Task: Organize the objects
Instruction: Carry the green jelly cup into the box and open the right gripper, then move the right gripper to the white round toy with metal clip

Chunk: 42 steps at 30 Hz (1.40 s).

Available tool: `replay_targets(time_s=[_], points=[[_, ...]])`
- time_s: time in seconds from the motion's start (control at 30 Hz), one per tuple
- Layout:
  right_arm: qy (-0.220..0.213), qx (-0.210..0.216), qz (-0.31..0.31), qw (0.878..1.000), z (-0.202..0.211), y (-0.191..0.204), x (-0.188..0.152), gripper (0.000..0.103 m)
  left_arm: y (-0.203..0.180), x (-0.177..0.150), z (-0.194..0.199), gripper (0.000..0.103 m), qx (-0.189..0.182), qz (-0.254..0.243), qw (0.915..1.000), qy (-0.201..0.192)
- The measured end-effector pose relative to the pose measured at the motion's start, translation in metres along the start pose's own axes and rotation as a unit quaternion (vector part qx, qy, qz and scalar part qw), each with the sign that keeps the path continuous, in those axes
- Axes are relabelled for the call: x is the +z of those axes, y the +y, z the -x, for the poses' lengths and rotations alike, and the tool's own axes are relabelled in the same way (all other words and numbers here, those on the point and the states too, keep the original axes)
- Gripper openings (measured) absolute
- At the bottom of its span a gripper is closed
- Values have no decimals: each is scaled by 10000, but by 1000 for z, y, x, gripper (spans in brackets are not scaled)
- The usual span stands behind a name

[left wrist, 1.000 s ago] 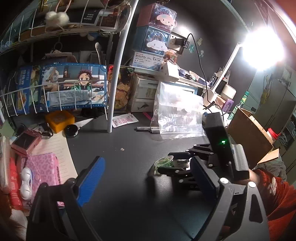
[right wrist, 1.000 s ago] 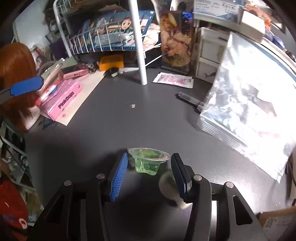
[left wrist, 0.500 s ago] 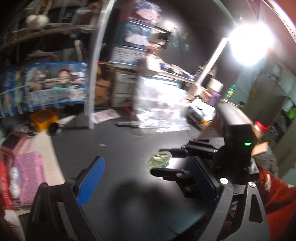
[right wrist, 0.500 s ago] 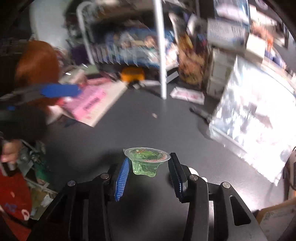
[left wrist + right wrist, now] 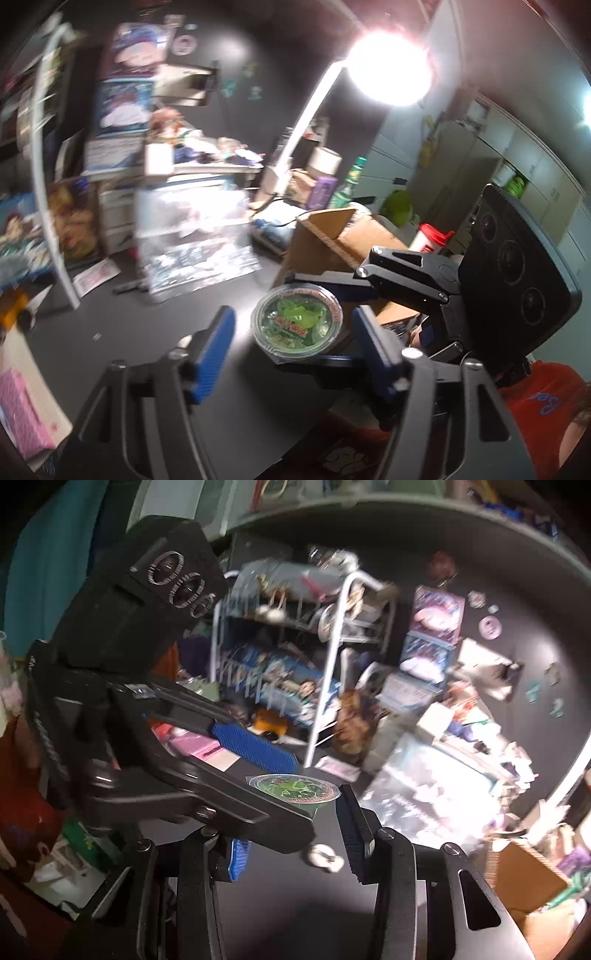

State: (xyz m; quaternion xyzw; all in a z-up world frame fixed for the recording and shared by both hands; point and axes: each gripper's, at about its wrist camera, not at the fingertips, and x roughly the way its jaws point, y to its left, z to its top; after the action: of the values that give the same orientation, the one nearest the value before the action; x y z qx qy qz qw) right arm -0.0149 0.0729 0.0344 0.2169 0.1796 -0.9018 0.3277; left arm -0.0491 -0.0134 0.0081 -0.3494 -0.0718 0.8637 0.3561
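A small green jelly cup (image 5: 297,323) with a printed foil lid is held in the air above the dark desk (image 5: 147,332). My right gripper (image 5: 295,834) is shut on the jelly cup (image 5: 293,788); its black jaws clamp the cup from both sides in the left wrist view. My left gripper (image 5: 295,350) is open, its blue pads (image 5: 216,345) standing on either side of the cup without touching it. The left gripper's body crosses in front of the right wrist view.
A cardboard box (image 5: 343,243) stands right behind the cup. A clear plastic bag (image 5: 192,236) leans at the back. A white wire rack (image 5: 325,657) with boxes stands far left. A pink box (image 5: 18,417), a small white object (image 5: 325,856) and a desk lamp (image 5: 388,66) are around.
My right gripper has closed on the jelly cup and lifted it off the desk. My left gripper has swung right and up around the raised cup. Both views are motion-blurred.
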Motion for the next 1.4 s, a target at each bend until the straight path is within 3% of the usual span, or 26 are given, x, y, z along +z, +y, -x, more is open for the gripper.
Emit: replay_targets(time_s=[0.13,0.4,0.57,0.77,0.83,0.87,0.97,1.23,1.4], points=[[-43,-370,-77,9993,23,-25,-8,38,-23,22,-22,44,-125,-229,9997,36],[267,-817,-560,9947,53,-94,-36,38,-59,64,-98,44,-542,-487,9962,471],[705,-855,-965,9891,54,-135,-56,38,-71,80,-148,44,-646,-494,9931,839],[1070,-791,-1284,9828,54,-153,-67,40,-81,85,-177,47,-664,-636,9896,1103],[1110,-852,-1320,9813,56,-154,-68,50,-85,85,-176,69,-629,-752,9892,1086],[1114,-915,-1317,9808,57,-154,-69,55,-87,86,-174,73,-618,-800,9894,1043],[1103,-929,-1347,9803,59,-157,-69,56,-88,87,-166,76,-594,-871,9898,961],[1149,-998,-1338,9793,55,-155,-66,56,-72,87,-132,85,-114,-762,9956,529],[889,-666,-1306,9852,56,-135,-48,56,-53,79,-87,86,261,-655,9975,100]])
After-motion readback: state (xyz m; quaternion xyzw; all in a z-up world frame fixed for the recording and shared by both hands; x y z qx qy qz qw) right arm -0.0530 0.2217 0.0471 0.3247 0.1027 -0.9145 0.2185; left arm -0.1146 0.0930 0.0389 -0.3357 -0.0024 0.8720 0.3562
